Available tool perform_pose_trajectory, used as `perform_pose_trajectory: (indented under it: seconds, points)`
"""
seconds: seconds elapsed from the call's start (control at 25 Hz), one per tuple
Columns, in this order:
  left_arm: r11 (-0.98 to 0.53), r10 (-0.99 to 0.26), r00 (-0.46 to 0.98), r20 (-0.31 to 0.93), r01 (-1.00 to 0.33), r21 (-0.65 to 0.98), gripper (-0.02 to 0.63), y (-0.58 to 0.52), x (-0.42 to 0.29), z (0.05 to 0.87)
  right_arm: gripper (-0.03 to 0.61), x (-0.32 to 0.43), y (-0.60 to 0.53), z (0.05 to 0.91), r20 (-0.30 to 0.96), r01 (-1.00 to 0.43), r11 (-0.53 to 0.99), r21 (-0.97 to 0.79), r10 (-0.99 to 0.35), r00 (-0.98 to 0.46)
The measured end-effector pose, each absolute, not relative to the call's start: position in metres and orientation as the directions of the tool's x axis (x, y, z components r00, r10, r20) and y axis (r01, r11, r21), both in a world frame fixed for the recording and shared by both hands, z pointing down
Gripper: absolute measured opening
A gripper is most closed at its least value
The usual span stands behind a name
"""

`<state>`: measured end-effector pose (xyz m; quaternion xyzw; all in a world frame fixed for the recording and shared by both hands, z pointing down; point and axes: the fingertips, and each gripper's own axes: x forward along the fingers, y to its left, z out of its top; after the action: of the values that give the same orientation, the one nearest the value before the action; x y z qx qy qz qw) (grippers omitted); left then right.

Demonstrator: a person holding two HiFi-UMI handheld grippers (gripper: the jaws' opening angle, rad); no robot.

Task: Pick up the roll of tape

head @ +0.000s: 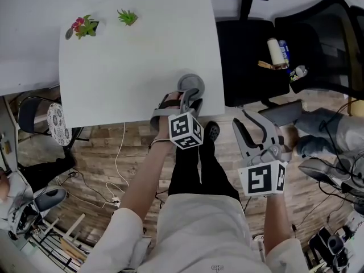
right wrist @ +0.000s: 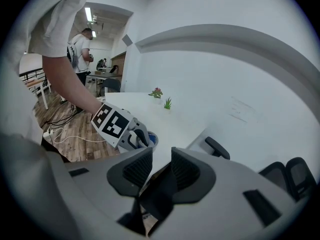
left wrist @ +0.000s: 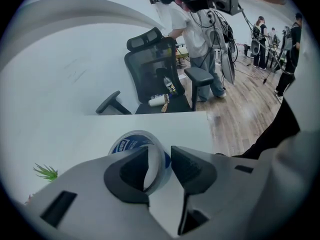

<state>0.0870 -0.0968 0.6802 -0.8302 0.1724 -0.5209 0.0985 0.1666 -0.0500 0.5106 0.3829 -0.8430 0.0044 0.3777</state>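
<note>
Grippers: two, one in each hand. Right gripper [head: 243,120] hangs off the table's near edge over the wood floor; its own view [right wrist: 161,156] shows the jaws a narrow gap apart with nothing between them.

Left gripper [head: 186,98] reaches over the near right corner of the white table [head: 142,67]. In the left gripper view [left wrist: 160,156] its jaws are parted and straddle the wall of the roll of tape [left wrist: 131,143]: left jaw inside the core, right jaw outside, a sliver of gap on that side, so not clamped. Tape rolls: one, lying flat on the table [head: 190,84] just in from that corner, blue print on its inner face.

Farther up the table, well apart from the roll, small plants: two, a pink-flowered sprig [head: 85,25] and a green tuft [head: 127,17] beside it.

Beyond the table's right edge, black office chairs: two. Nearer chair [head: 250,56] carries a pale bottle [head: 276,51] on its seat; second chair [head: 324,33] stands just right of it.
</note>
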Motion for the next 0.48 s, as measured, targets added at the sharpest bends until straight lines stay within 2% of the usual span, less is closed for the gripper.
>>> perform_pose_trajectory:
  seconds: [0.48]
  points:
    - [-0.914,-0.406,0.389,0.827,-0.163,-0.372,0.107,-0.092,0.0873,0.68,0.121,0.1593,-0.0477,0.5137,0.647,-0.65,0.713,0.265,-0.631,-0.428]
